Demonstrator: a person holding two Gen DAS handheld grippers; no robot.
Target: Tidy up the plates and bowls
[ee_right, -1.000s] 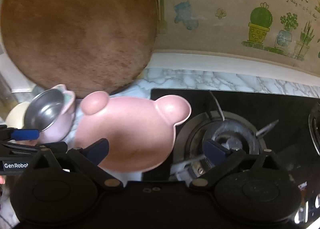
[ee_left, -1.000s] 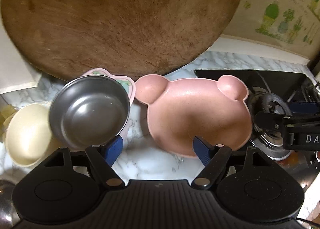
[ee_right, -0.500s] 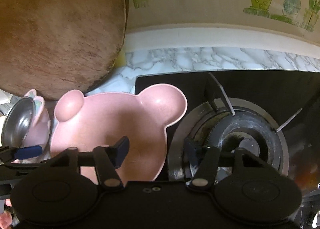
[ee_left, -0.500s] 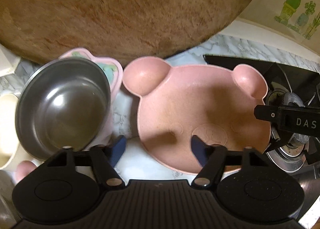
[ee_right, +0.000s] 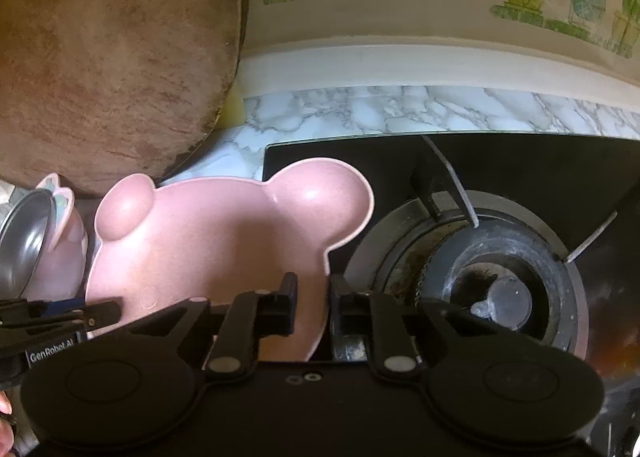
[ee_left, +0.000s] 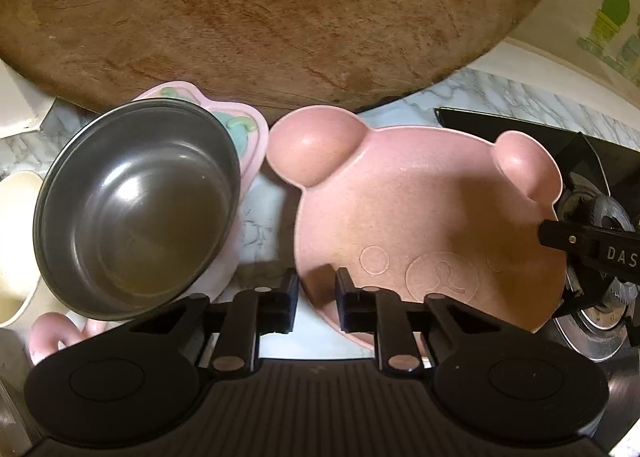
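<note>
Both grippers are closing in on the bear-shaped pink plate (ee_left: 424, 225), and within the last second their fingers have narrowed from a wide spread to a tight pinch. The left gripper (ee_left: 318, 303) is now pinching the plate's near-left rim between its fingers, and the right gripper (ee_right: 312, 309) is pinching the plate's near-right rim, so the plate looks held from both sides and ready to be lifted toward a stack. The plate itself is lying on the marble table (ee_right: 360, 109), its right side overhanging the black stove top (ee_right: 520, 161) beside the burner (ee_right: 496, 289). To the left, the steel bowl (ee_left: 136, 209) is sitting tilted inside a pale pink cat-shaped dish (ee_left: 248, 133), with a cream bowl (ee_left: 16, 241) at the far left edge; these are probably the stacking spot. The large round wooden board (ee_left: 260, 13) is leaning against the wall just behind the dishes and is crowding the far side, so any lift is going to need to clear its lower edge and the burner's pan supports.
</note>
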